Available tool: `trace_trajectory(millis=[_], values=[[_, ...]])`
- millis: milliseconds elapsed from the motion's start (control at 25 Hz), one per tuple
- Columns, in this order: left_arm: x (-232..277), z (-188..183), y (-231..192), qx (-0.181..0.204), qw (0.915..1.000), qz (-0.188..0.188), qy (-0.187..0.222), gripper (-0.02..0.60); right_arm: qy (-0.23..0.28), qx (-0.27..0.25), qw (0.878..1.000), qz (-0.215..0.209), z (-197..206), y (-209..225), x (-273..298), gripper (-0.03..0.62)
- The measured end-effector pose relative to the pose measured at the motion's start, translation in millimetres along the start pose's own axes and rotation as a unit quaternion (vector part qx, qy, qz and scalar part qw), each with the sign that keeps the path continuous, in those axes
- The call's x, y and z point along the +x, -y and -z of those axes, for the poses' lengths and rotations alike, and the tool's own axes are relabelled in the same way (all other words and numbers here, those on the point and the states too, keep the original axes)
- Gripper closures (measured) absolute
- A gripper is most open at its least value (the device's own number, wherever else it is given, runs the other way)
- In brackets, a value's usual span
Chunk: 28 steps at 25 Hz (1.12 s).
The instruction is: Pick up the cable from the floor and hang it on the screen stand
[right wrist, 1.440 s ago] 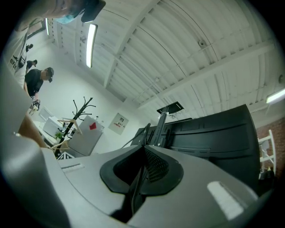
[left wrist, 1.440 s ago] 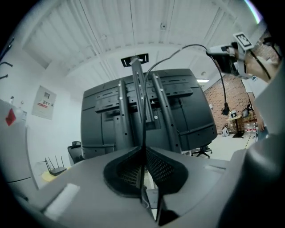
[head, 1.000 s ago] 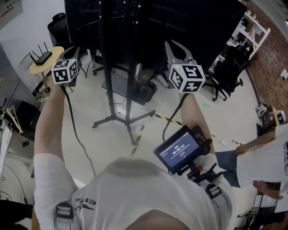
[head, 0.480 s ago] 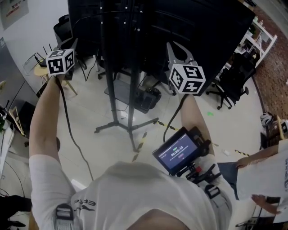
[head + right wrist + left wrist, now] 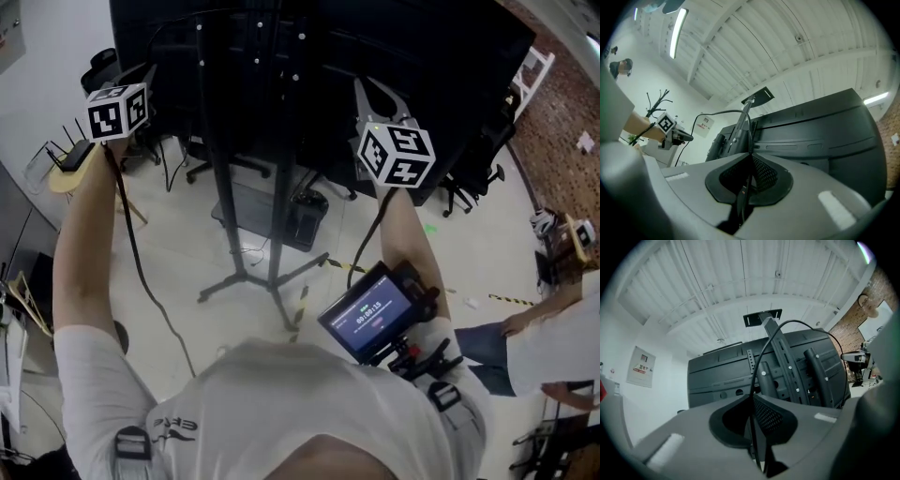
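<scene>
A thin black cable (image 5: 787, 322) runs from my left gripper (image 5: 752, 397) up in an arc over the top bracket (image 5: 762, 318) of the black screen stand (image 5: 272, 187). The same cable (image 5: 719, 112) leads over the stand top into my right gripper (image 5: 750, 153). Both grippers are shut on the cable, raised in front of the back of the big dark screen (image 5: 736, 376). In the head view the left gripper (image 5: 141, 75) is at the upper left and the right gripper (image 5: 364, 86) right of the poles. The right gripper view also shows the left gripper (image 5: 689, 137).
The stand's legs (image 5: 253, 277) spread on the pale floor, with a black box (image 5: 305, 217) on its base plate. A round table with a router (image 5: 67, 161) stands left, office chairs (image 5: 473, 178) right. A person (image 5: 553, 342) stands at the right edge. Striped tape (image 5: 342, 264) marks the floor.
Both grippers have risen toward the top of the stand with the cable; the left one rose more and went leftward in the head view. The jaws stayed shut.
</scene>
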<state>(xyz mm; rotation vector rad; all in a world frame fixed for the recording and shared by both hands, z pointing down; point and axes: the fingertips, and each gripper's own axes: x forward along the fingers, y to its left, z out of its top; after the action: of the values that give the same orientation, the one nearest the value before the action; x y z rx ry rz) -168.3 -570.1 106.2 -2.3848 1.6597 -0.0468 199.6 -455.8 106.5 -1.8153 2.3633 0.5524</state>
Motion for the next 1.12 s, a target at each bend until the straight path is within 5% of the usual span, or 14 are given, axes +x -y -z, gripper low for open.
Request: trace_trajectory(millis=[200,640,1120], values=[[65.9,-1.1,-11.3,-0.015,0.9975,0.069,0.007,0.563,-0.025,-0.013,0.997,0.069,-1.8,3.8,23.4,0.569],[138.5,8.3,-18.9,-0.015,0.9871,0.159,-0.014,0.566,-0.101,-0.031,0.976,0.190,-3.2,11.3,50.9,0.569],[156.3,12.1,-11.6,-0.005,0.9845,0.171,-0.040,0.566,-0.208,-0.064,0.951,0.221,24.3,22.9,68.4,0.569]])
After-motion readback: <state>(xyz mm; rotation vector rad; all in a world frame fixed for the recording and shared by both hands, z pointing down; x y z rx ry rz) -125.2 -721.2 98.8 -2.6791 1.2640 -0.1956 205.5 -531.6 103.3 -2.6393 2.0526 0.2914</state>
